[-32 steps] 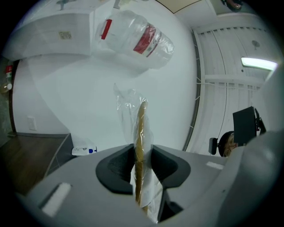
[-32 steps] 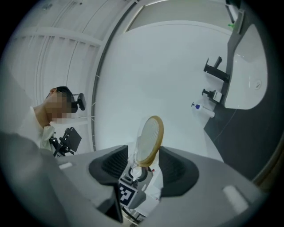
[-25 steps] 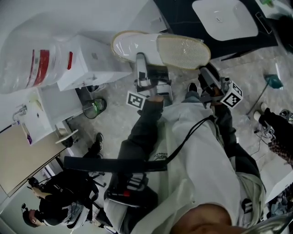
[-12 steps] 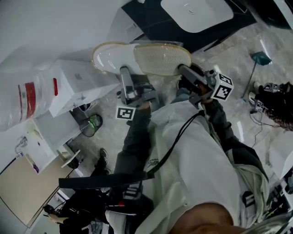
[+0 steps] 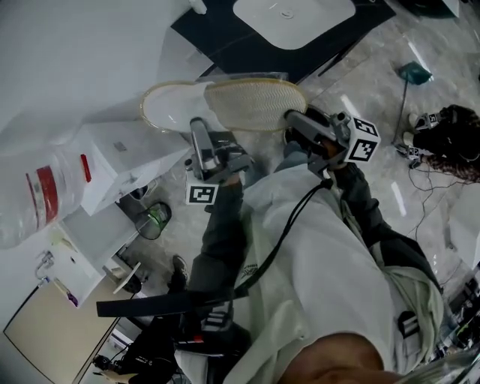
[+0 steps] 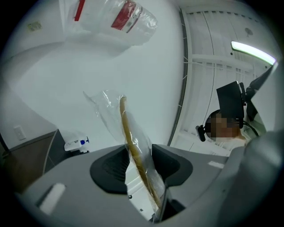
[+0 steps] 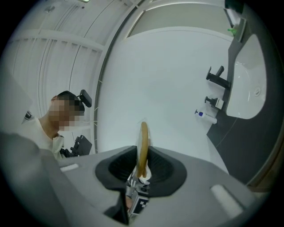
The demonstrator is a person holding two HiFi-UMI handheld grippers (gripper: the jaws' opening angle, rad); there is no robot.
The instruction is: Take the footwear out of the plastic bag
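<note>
A pair of flat slippers is held up in a clear plastic bag: a white upper [image 5: 174, 106] and a beige woven sole [image 5: 255, 102]. My left gripper [image 5: 199, 129] reaches up from below. Its jaws are closing, with the bag and the slipper's tan edge [image 6: 126, 128] pressed between the pads [image 6: 109, 167]. My right gripper [image 5: 294, 118] is shut on the end of the beige-soled slipper, whose rim [image 7: 143, 135] stands edge-on between its pads. The bag's loose film [image 6: 104, 108] sticks out past the slipper.
A white box [image 5: 124, 150] and a clear packet with red print [image 5: 45, 191] lie at the left. A white washbasin [image 5: 294, 13] on a dark counter is behind the slippers. A person [image 5: 450, 139] is at the right edge and another [image 6: 224, 126] wears a headset.
The bagged slippers and both grippers have drifted left in the head view. The right gripper has moved in onto the slipper's end and closed on it.
</note>
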